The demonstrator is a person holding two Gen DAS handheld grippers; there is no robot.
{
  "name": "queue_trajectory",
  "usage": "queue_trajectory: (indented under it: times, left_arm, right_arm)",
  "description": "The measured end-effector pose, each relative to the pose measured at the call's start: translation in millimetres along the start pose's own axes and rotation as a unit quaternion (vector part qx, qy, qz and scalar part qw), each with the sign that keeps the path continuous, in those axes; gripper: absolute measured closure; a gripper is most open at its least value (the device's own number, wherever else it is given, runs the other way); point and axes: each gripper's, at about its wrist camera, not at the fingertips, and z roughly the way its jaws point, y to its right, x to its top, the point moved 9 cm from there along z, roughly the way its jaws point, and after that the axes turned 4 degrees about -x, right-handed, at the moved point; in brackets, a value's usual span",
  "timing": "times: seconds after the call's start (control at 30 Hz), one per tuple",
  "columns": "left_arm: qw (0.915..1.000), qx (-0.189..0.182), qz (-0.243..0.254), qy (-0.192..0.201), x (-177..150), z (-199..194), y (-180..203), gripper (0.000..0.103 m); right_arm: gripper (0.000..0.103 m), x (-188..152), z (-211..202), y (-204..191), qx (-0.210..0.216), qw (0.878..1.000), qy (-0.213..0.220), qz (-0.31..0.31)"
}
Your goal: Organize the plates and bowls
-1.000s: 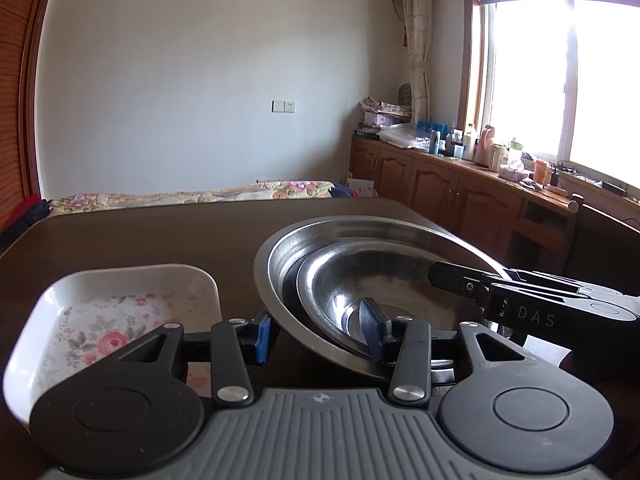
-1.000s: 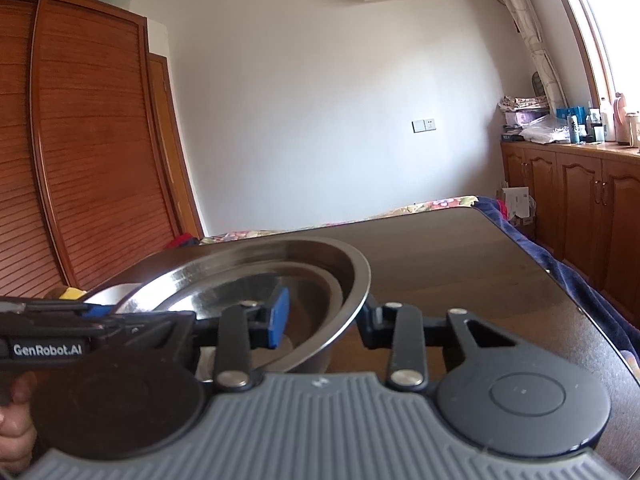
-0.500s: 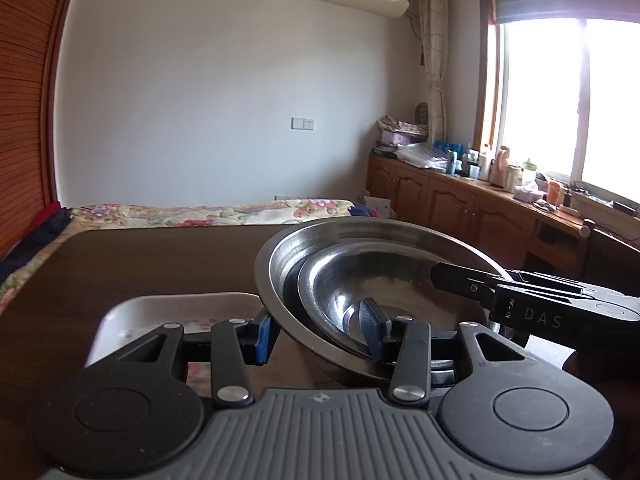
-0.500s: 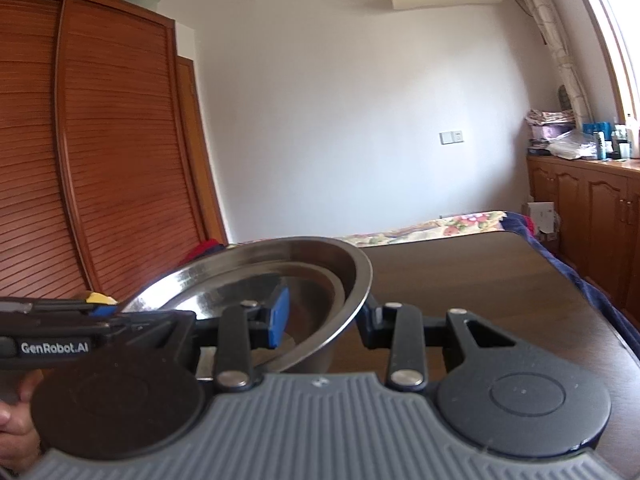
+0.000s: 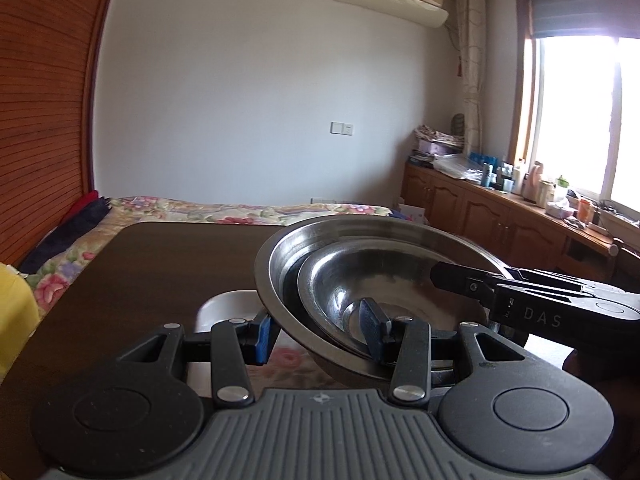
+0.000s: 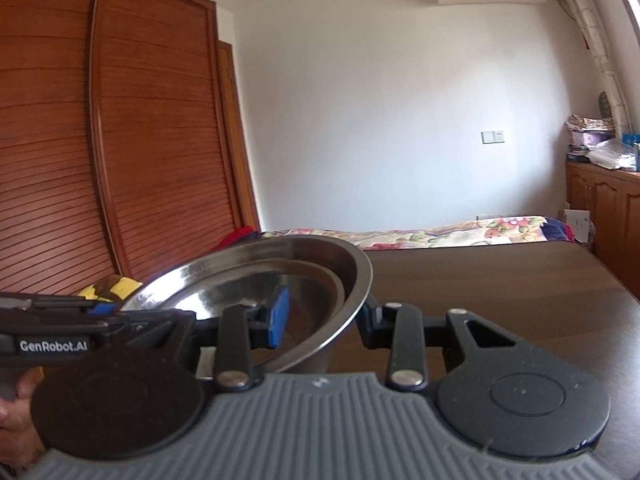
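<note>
Left wrist view: the left gripper (image 5: 320, 330) clamps the near rim of the nested steel bowls (image 5: 376, 280), held tilted above the white floral dish (image 5: 224, 312); the right gripper (image 6: 324, 318) clamps their opposite rim.

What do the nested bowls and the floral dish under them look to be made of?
Nested bowls: likely stainless steel, with a polished grey sheen, mirror-like reflections and thin rolled rims. Floral dish: glossy white with a printed flower pattern, so ceramic or melamine; the look leaves that open. Both sit over a dark wooden table.
</note>
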Motion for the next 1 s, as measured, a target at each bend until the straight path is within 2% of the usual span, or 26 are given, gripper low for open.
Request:
queue_trajectory:
  times: [0.23,0.5,1.0]
  left_arm:
    - [0.9998,0.02,-0.006,0.001,0.2,-4.2,-18.3,0.057]
    - [0.999,0.031,-0.024,-0.02,-12.3,-2.3,-36.2,0.057]
    - [0.9993,0.022,-0.02,-0.024,-16.2,-0.6,-40.9,0.057]
  right_arm:
    - [0.065,-0.6,14.2,-18.1,0.02,1.0,-0.015,-0.005]
    - [0.065,-12.3,25.8,-33.4,0.027,0.999,-0.035,-0.009]
    - [0.064,-15.9,31.3,-40.0,0.024,0.998,-0.05,-0.013]
